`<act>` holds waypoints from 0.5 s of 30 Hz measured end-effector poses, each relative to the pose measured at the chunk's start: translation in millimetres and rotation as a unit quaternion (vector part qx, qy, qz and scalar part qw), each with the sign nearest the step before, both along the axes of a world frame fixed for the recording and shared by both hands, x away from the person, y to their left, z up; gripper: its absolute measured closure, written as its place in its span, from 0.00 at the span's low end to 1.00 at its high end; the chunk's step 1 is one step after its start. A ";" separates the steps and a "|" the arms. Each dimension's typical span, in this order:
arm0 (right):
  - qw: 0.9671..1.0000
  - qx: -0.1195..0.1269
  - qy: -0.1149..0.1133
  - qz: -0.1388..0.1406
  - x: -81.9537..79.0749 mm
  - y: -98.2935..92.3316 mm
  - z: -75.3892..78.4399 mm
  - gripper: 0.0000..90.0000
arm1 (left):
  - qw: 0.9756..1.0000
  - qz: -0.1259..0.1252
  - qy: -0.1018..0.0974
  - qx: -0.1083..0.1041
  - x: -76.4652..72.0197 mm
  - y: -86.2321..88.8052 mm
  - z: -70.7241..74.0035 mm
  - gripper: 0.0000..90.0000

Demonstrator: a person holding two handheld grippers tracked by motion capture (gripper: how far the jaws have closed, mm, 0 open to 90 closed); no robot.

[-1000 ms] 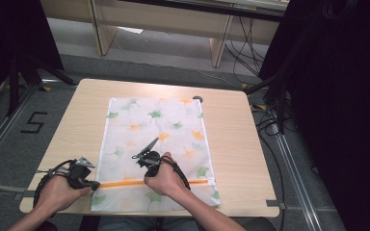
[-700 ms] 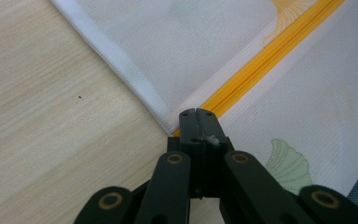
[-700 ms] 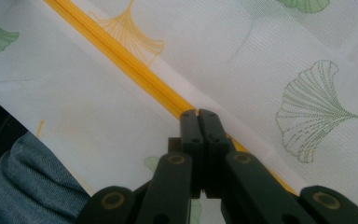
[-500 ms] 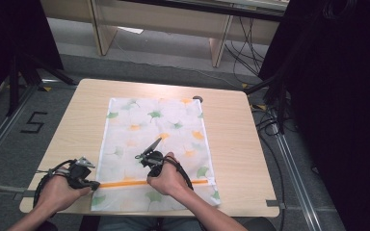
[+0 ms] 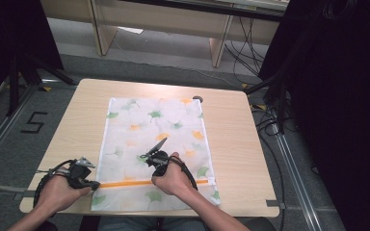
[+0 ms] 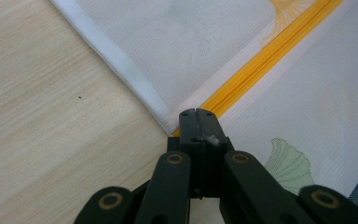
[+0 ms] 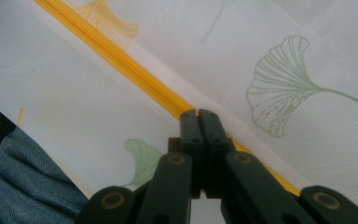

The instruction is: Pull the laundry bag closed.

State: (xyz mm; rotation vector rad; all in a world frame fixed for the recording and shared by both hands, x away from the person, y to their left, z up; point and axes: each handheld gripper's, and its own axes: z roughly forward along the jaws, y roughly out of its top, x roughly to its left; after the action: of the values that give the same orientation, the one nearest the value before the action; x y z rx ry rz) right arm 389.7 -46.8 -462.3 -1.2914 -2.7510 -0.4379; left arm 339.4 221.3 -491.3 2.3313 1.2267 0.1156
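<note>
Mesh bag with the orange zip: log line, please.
mesh bag: flat on table | left tongs: shut at zip end | right tongs: shut on zip

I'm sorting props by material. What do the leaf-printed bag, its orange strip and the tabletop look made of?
The bag looks like thin, semi-sheer white mesh fabric: a fine weave shows, with a stitched white hem. The orange strip appears to be a zipper tape, probably woven nylon, matte and ribbed. The tabletop looks like pale wood-grain laminate, smooth and matte; real wood can't be ruled out.

The whole bench [image 5: 231, 144] is seen from above and behind the person, looking forward and down. The 2 gripper views are taken very close, along each claw. The yellow zip [image 5: 125, 184] is shared by all 3.
</note>
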 end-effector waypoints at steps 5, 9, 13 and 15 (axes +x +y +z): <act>1.000 -0.001 -0.009 0.016 0.9 -3.1 0.2 1.00 | 1.000 0.000 0.000 0.000 -0.1 0.0 0.0 1.00; 1.000 -0.007 -0.014 0.009 0.6 -3.5 -0.3 1.00 | 1.000 -0.001 0.000 0.000 0.0 0.1 0.0 1.00; 1.000 -0.003 -0.008 0.002 0.6 -6.2 1.1 1.00 | 1.000 -0.001 0.000 0.000 0.0 0.0 0.0 1.00; 1.000 -0.002 -0.006 0.003 0.8 -6.8 1.1 1.00 | 1.000 -0.001 0.000 0.000 0.0 0.0 0.0 1.00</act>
State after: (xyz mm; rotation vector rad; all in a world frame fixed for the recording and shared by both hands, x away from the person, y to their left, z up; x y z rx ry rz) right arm 390.5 -53.6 -461.2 -1.2863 -2.7663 -0.4420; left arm 339.4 221.3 -491.3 2.3323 1.2250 0.1158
